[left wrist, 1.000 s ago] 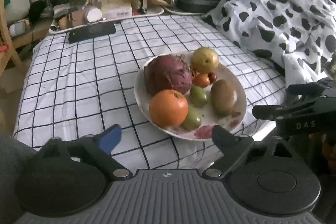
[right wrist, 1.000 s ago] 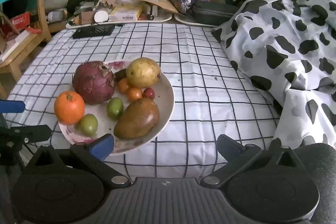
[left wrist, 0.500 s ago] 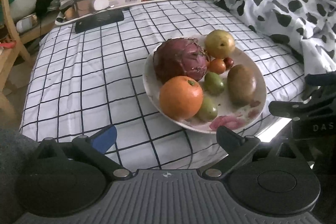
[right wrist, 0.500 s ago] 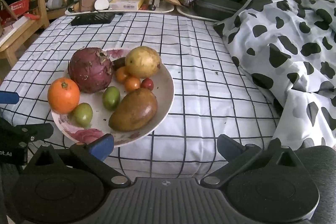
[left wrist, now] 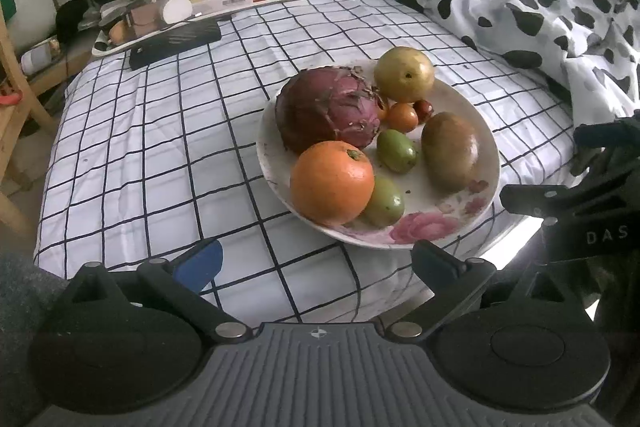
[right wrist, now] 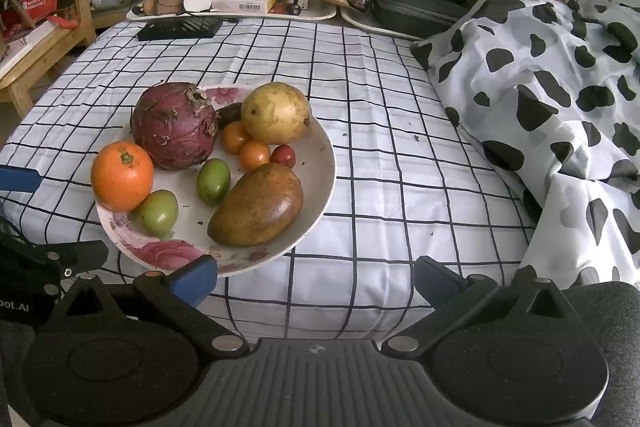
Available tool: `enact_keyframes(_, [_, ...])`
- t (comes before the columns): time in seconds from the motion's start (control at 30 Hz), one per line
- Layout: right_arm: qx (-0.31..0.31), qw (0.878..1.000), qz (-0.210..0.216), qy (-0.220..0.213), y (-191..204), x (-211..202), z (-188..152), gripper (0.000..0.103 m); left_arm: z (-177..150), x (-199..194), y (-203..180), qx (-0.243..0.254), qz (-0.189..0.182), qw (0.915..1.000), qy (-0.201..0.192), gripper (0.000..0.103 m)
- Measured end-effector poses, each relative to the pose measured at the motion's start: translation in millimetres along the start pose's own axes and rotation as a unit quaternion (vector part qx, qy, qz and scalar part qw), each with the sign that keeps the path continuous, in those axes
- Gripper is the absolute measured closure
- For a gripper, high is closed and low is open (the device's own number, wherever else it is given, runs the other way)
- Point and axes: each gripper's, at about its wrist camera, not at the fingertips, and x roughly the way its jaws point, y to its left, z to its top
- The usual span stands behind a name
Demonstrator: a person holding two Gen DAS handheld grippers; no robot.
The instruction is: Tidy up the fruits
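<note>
fruit plate [left wrist: 460, 227] lies just ahead of both spread, empty tools [left wrist: 316, 263] [right wrist: 316, 277].

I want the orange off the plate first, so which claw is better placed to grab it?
Probably the left claw: it is open and the orange sits straight ahead between its fingers. From the right claw, the orange lies far off to its left.

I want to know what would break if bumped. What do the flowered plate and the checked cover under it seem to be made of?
The plate looks like glazed ceramic or porcelain: smooth off-white surface with printed pink roses and a thin rigid rim, though melamine cannot be ruled out. The checked cover looks like soft woven fabric, matte, with creases and a slight sag at the near edge.
</note>
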Motion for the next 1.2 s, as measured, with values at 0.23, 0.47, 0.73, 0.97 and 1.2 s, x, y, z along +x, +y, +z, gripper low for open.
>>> enact_keyframes(0.23, [-0.001, 1.0, 0.0, 0.0, 0.5, 0.0, 0.0, 0.0, 0.5, -0.4, 0.1, -0.001, -0.001, 1.0, -0.001, 0.0])
enact_keyframes(0.47, [-0.002, 1.0, 0.0, 0.0, 0.5, -0.2, -0.2, 0.0, 0.4, -0.7, 0.4, -0.001, -0.001, 1.0, -0.001, 0.0])
enact_keyframes(0.73, [-0.002, 1.0, -0.001, 0.0, 0.8, -0.1, -0.3, 0.0, 0.3, -0.7, 0.0, -0.001, -0.001, 1.0, -0.001, 0.0])
enact_keyframes(0.97, [-0.002, 1.0, -0.001, 0.0, 1.0, -0.1, -0.4, 0.0, 0.1, -0.9, -0.7, 0.001, -0.001, 1.0, 0.0, 0.0])
enact_keyframes(1.2, [-0.003, 1.0, -0.001, 0.001, 1.2, 0.1, -0.4, 0.0, -0.5, -0.9, -2.9, 0.003, -0.001, 1.0, 0.001, 0.0])
